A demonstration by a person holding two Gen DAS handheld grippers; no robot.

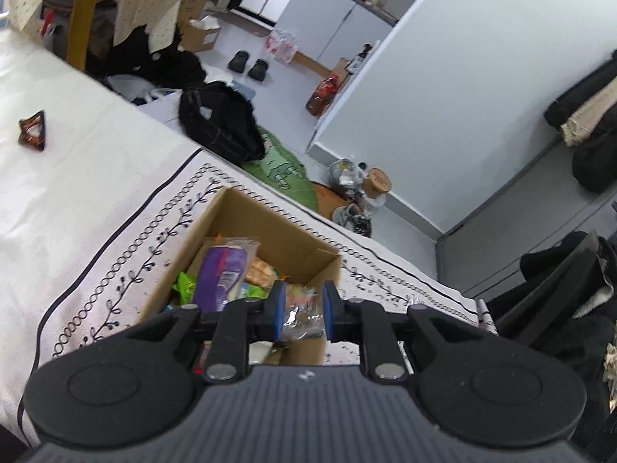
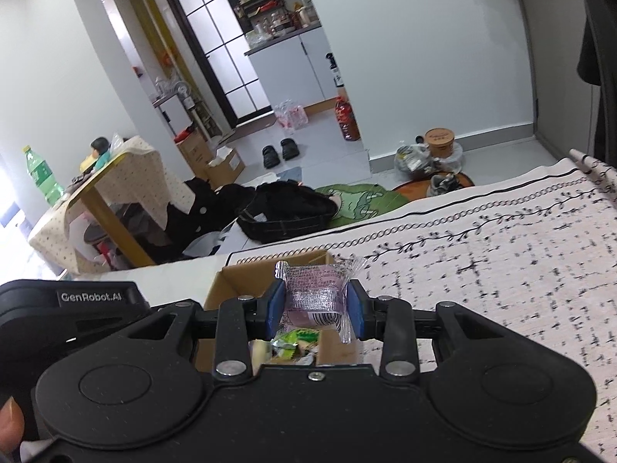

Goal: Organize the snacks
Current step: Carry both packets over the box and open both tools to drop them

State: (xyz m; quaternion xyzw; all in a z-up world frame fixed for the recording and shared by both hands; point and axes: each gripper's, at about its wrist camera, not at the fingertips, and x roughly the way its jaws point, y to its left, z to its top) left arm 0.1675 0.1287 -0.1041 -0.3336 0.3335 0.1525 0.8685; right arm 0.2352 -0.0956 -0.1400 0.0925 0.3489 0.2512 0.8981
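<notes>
Snack packets, light, crinkly, slippery, pinched across their middles above the cardboard box [image 1: 246, 231]: silvery packet [image 1: 302, 314] in left gripper [image 1: 302, 310], purple-and-clear wrapper [image 2: 314, 293] in right gripper [image 2: 314, 306]; best gripped mid-body, not by the seams.

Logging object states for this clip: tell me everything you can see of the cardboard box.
The cardboard box is plain brown corrugated card, open-topped, standing upright on the patterned white cloth. Inside lies a loose heap of wrapped snacks, among them a purple packet and green wrappers. The left tongs hold a clear packet over its near end; the right tongs hold a purplish packet above it. Neither visibly touches the box.
</notes>
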